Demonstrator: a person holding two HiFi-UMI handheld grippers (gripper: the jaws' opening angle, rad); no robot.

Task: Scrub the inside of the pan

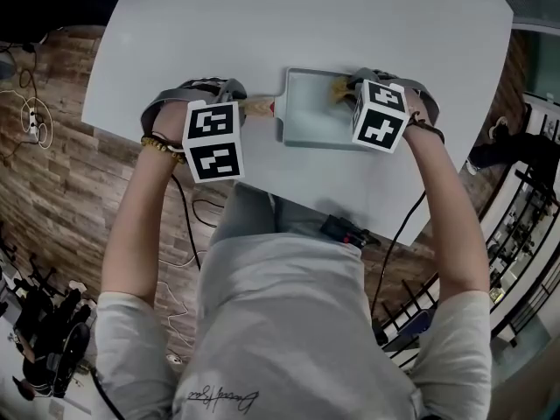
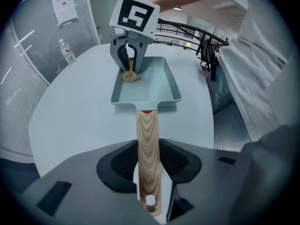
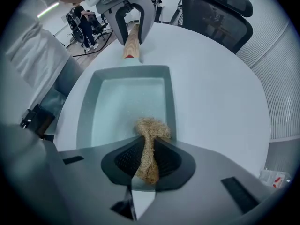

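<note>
A pale teal rectangular pan (image 1: 308, 116) lies on the white round table (image 1: 262, 24). Its wooden handle (image 1: 256, 105) points left, and my left gripper (image 1: 241, 103) is shut on it. In the left gripper view the handle (image 2: 149, 158) runs between the jaws of that gripper (image 2: 150, 161) toward the pan (image 2: 152, 86). My right gripper (image 3: 149, 153) is shut on a tan fibrous scrubber (image 3: 151, 135). The scrubber's frayed end rests inside the pan (image 3: 124, 102), by its right wall at the end away from the handle. From the left gripper view, the scrubber (image 2: 131, 76) hangs from the right gripper (image 2: 130, 65).
A water bottle (image 2: 68, 51) stands at the table's far side in the left gripper view. A black office chair (image 3: 220, 13) sits beyond the table. A small black object (image 1: 350, 232) lies at the table's near edge. Cables (image 1: 35, 116) trail on the wood floor.
</note>
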